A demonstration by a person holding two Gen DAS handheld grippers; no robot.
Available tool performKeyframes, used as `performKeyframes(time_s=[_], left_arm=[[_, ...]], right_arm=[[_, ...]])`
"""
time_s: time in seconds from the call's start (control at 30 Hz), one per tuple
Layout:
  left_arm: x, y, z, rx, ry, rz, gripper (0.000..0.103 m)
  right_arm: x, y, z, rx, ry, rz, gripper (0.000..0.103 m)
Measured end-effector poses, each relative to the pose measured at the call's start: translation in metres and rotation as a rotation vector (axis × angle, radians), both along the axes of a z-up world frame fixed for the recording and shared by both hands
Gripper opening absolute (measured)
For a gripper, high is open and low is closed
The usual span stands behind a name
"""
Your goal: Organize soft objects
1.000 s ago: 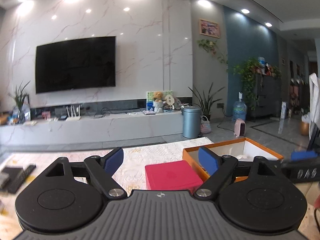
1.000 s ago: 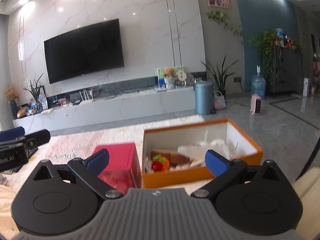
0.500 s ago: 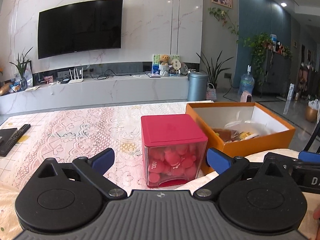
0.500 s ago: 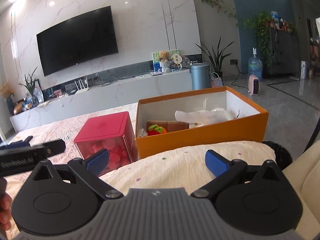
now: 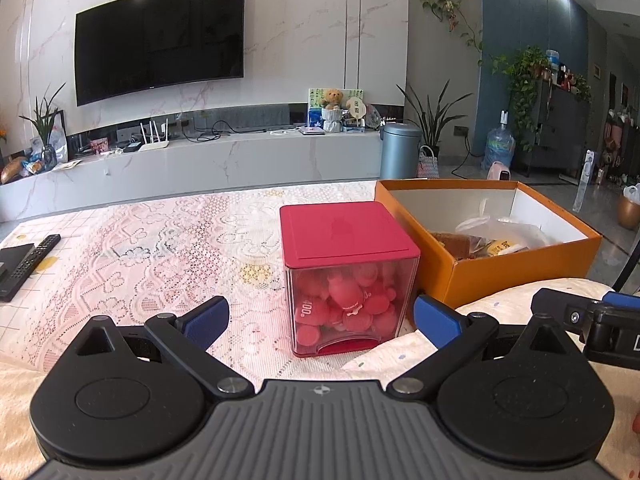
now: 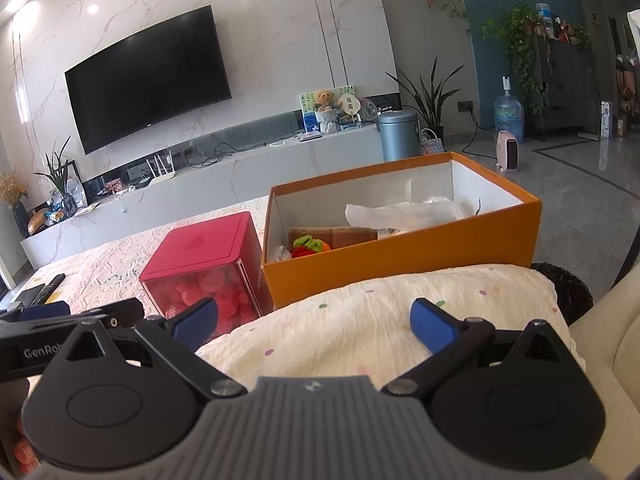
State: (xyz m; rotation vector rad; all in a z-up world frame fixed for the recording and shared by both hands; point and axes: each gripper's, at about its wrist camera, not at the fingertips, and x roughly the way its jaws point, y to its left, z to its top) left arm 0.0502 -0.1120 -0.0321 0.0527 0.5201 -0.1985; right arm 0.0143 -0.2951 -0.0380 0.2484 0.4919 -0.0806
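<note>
- Marble wall at the back carries a dark television (image 5: 160,40), with a long low media console (image 5: 200,160) beneath it and a grey bin (image 5: 400,152) at the console's right end.
- Lace-patterned table (image 5: 140,240) fills the foreground, its far edge facing the console.
- Cream pillow (image 6: 380,320) with small coloured dots lies at the table's near right corner, its far side touching the front wall of the orange box.
- Orange box (image 6: 400,256) sits open at the right edge of the table; inside are white crumpled material, a brown block and a small red, green and orange soft toy (image 6: 310,246).
- Red-lidded clear cube (image 5: 348,280) stands just left of the orange box, apparently touching it, and is packed with pink rounded pieces.
- Left claw (image 5: 320,324) hovers above the near edge of the table, blue fingertips spread wide with the cube between them further off, gripping nothing.
- Right claw (image 6: 316,320) hangs over the pillow, fingertips also spread wide and empty; whether they touch the fabric I cannot tell.
- Black remote control (image 5: 32,260) lies at the left edge of the table.
</note>
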Motion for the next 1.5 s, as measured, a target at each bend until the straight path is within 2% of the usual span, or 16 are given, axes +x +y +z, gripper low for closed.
performKeyframes(time_s=[1.5], left_arm=[[-0.0045, 0.0007, 0.0052, -0.004, -0.011, -0.009, 0.103]], right_arm=[[-0.0014, 0.0022, 0.0021, -0.023, -0.006, -0.011, 0.1]])
